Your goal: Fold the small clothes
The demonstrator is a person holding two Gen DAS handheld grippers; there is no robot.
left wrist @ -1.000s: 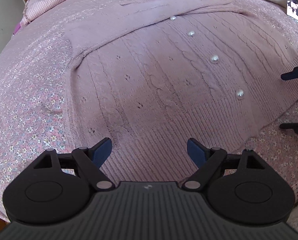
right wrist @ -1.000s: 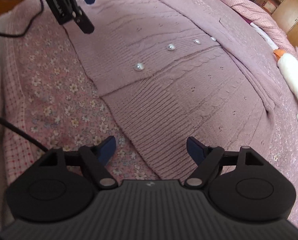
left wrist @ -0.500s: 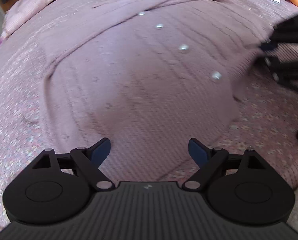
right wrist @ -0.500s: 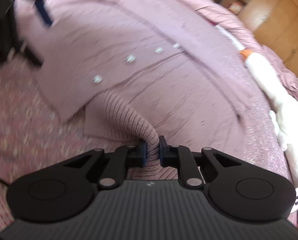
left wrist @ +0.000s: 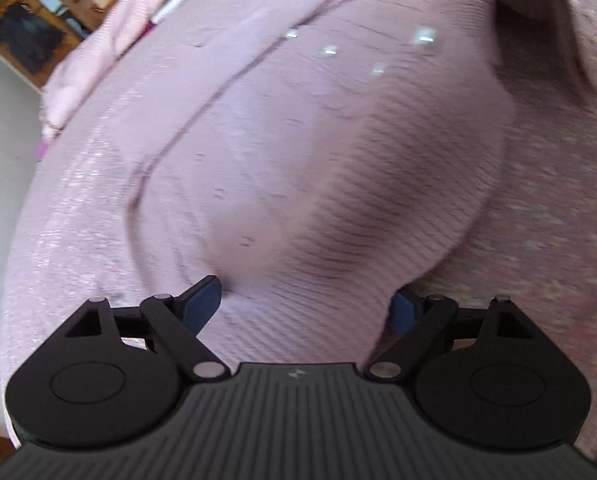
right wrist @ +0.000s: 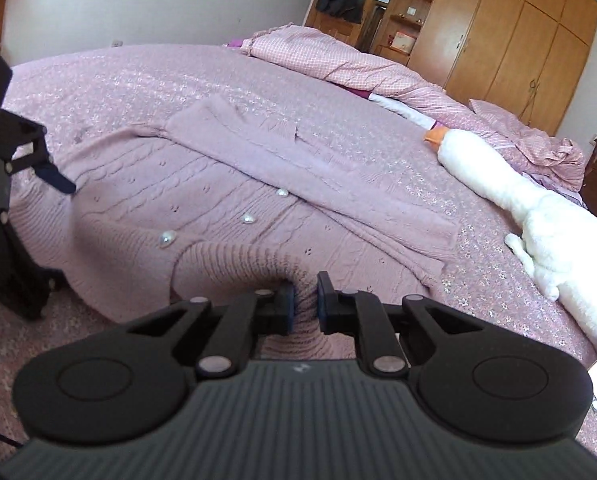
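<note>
Right wrist view: the right tool [right wrist: 302, 300] is pressed together on a pinch of the ribbed hem of the lilac knitted cardigan [right wrist: 226, 200], and a rounded fold of the hem is raised just ahead of the blue pads [right wrist: 286, 300]. The cardigan is spread flat on the bed [right wrist: 98, 76], which is covered with a pink flowered spread. Pearl-like buttons [right wrist: 167, 238] are set in a diagonal row down the front, and one sleeve [right wrist: 338, 184] is laid across the body. The left tool [right wrist: 54, 178] is seen at the left edge of this view, over the opposite part of the hem. A white plush toy [right wrist: 538, 220] lies along the right side of the bed, apart from the cardigan; a checked pink duvet [right wrist: 338, 64] is bunched at the far side, with a wooden wardrobe [right wrist: 518, 40] behind it.

Left wrist view: heavy motion blur is present. The left tool [left wrist: 304, 306] is spread wide, with the ribbed hem [left wrist: 298, 312] bulging between its blue pads [left wrist: 202, 306]. Whether the pads touch the knit cannot be told.
</note>
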